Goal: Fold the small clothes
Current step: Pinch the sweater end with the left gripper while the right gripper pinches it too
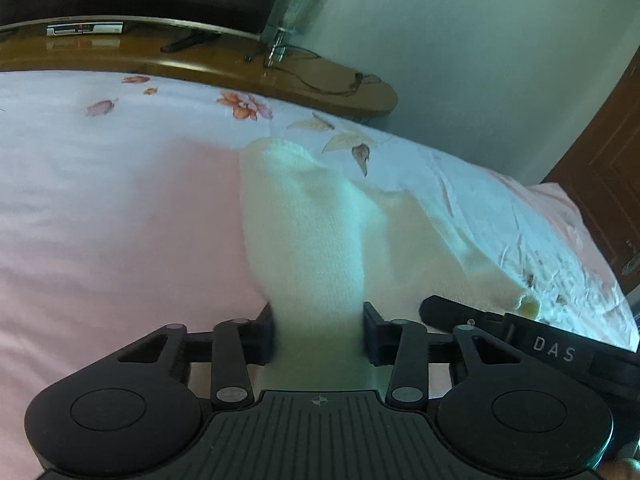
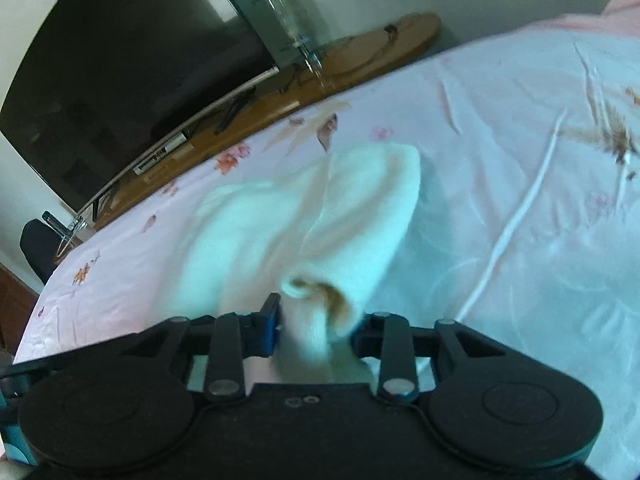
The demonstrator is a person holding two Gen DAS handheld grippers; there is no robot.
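Two white knitted socks lie side by side on the pink bed sheet (image 1: 100,208). My left gripper (image 1: 319,332) is shut on the near end of the left sock (image 1: 308,220), which stretches away from the pads. The other sock (image 1: 420,240) runs to the right, ending in a rolled cuff (image 1: 528,304). My right gripper (image 2: 318,328) is shut on that cuff end of the right sock (image 2: 360,208); the left sock (image 2: 224,236) lies beside it. A black bar marked DAS (image 1: 554,354), part of the right gripper, shows at the left wrist view's right edge.
The sheet (image 2: 500,152) has a flower and leaf print and is creased to the right. Past the bed's far edge stands a wooden TV bench (image 1: 208,64) with a large dark screen (image 2: 120,80), a glass stand (image 1: 292,12) and cables. A brown door (image 1: 600,168) is at far right.
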